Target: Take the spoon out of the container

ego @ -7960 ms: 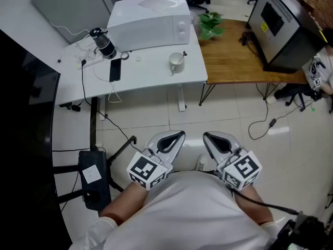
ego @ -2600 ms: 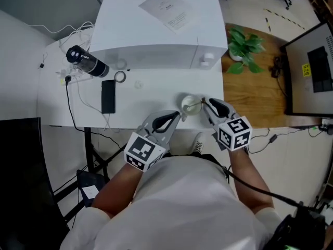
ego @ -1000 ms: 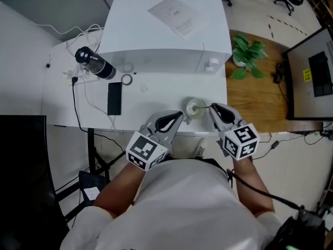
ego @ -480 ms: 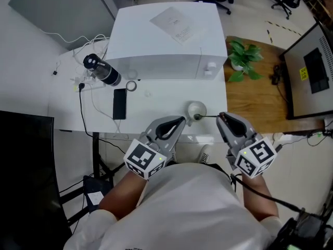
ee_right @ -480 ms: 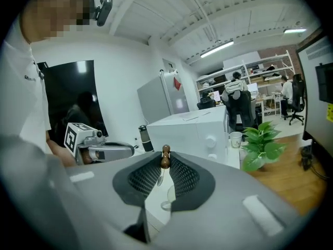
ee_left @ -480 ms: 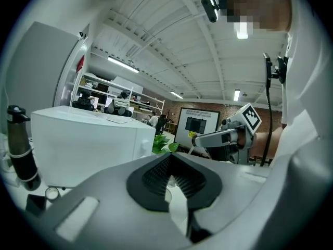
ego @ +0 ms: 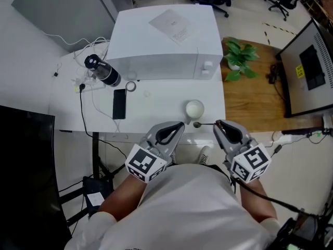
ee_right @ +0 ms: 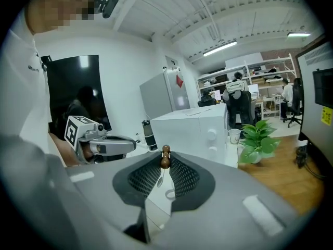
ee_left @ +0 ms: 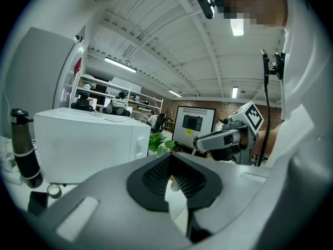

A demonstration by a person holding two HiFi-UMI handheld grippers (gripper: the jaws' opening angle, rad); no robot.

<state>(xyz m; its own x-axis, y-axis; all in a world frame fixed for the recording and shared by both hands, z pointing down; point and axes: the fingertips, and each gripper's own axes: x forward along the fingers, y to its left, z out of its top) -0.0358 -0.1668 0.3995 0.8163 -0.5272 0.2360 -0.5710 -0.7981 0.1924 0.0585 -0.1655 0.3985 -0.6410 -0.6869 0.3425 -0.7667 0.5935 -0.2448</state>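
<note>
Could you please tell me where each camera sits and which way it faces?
Head view: on the person's head, looking steeply down at the white table, cup, left tool and right tool; torso and forearms show.
Left gripper view: on the left tool, looking along its shut jaws; torso at right.
Right gripper view: on the right tool, jaws shut on the spoon; torso at left.
Shared: each gripper view shows the other tool and white appliance.
</note>
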